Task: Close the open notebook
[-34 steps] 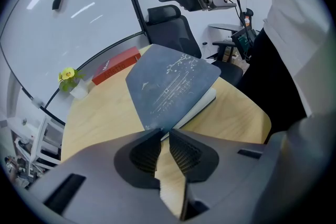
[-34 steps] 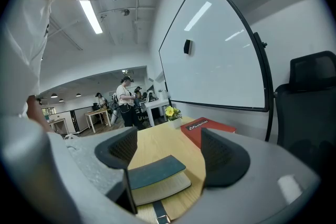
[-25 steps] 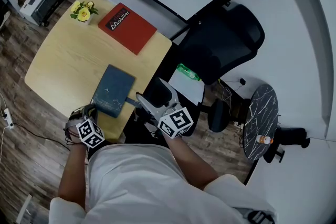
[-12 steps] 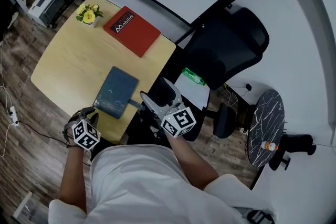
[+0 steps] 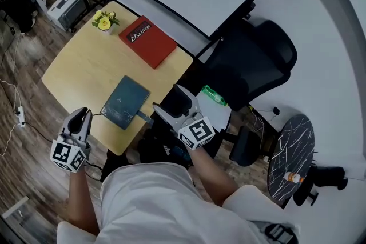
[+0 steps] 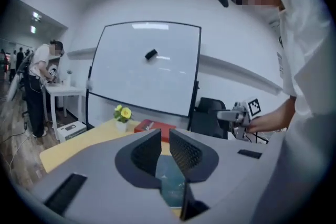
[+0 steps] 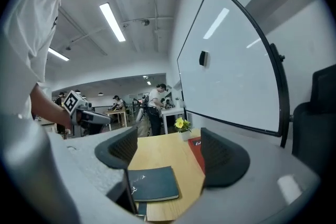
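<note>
The closed dark teal notebook lay flat on the pale wooden desk, cover up, near the edge that faced the person. Neither claw touched it.

The left claw hung off the desk's near corner, well to the left of the notebook and apart from it. In the left gripper view this claw had its two ribbed pads drawn close with only a narrow slit between them, and they were closing on nothing (through the slit only a strip of the notebook's cover showed, lying beyond the tips). Further ahead of it were the red hardcover book and the small pot of yellow flowers, with the large whiteboard behind them.

The right claw sat just off the desk's right edge, beside the notebook's right side without contact. Its jaws stood wide apart and gripped nothing: in the right gripper view the claw framed bare desk, with the notebook low and ahead of the tips, the red book close by the right pad, and the flowers farther off. The left claw's marker cube also showed at the far left of that view.

Behind the right claw stood a black office chair.
</note>
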